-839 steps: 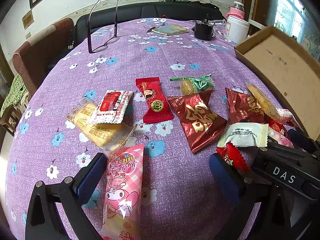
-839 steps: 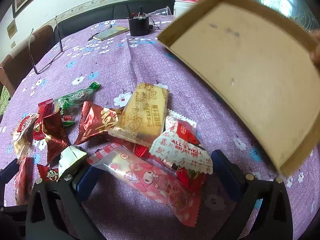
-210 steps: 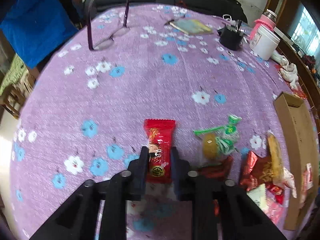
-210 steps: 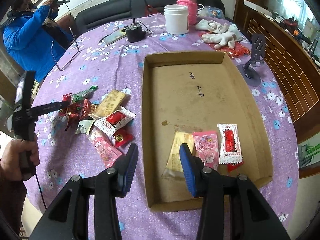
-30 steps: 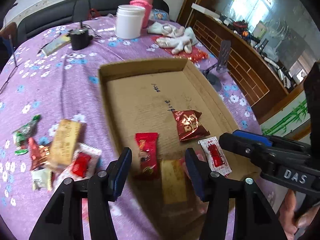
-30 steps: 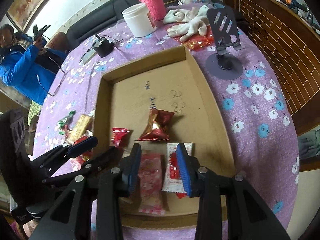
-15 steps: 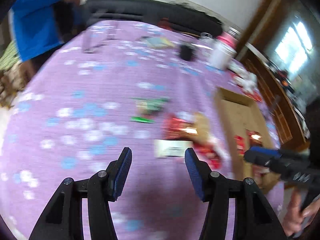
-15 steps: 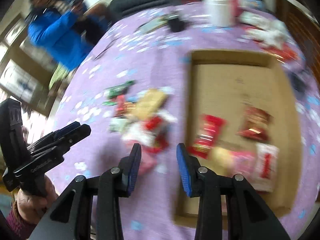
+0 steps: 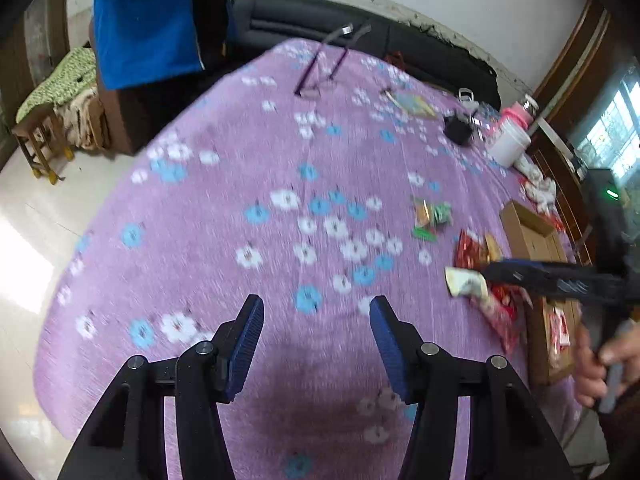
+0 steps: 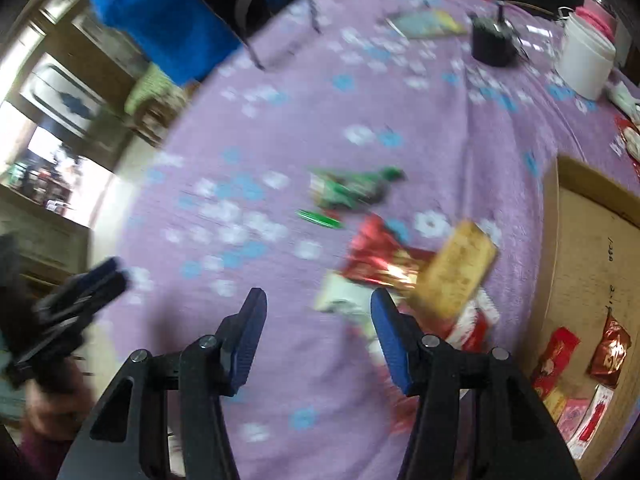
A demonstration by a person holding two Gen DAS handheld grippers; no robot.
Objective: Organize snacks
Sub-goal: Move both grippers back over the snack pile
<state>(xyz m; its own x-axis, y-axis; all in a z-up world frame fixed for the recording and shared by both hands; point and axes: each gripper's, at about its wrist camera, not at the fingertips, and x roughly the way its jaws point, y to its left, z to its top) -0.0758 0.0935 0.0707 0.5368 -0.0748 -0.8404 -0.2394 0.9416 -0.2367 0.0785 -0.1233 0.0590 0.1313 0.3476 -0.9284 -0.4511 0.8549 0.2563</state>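
Observation:
My left gripper (image 9: 316, 316) is open and empty above bare purple tablecloth, left of the snacks. My right gripper (image 10: 318, 312) is open and empty just above the snack pile; it also shows in the left wrist view (image 9: 552, 276). The pile holds a green packet (image 10: 352, 190), a red foil packet (image 10: 376, 256), a yellow biscuit bar (image 10: 456, 268) and a white packet (image 10: 340, 298). The cardboard tray (image 10: 580, 248) at the right holds a red packet (image 10: 554, 356), a dark red foil packet (image 10: 610, 350) and pink and white packets at its near end. Both views are motion-blurred.
A person in a blue jacket (image 9: 148, 20) stands at the table's far left. Glasses (image 9: 320, 68), a booklet (image 10: 428, 22), a black cup (image 10: 490, 42) and a white jar (image 10: 586, 60) sit at the far side. The table's left edge (image 9: 100, 208) drops to the floor.
Both grippers have swung left, away from the tray, over the loose snacks and bare tablecloth. Both stay open and empty.

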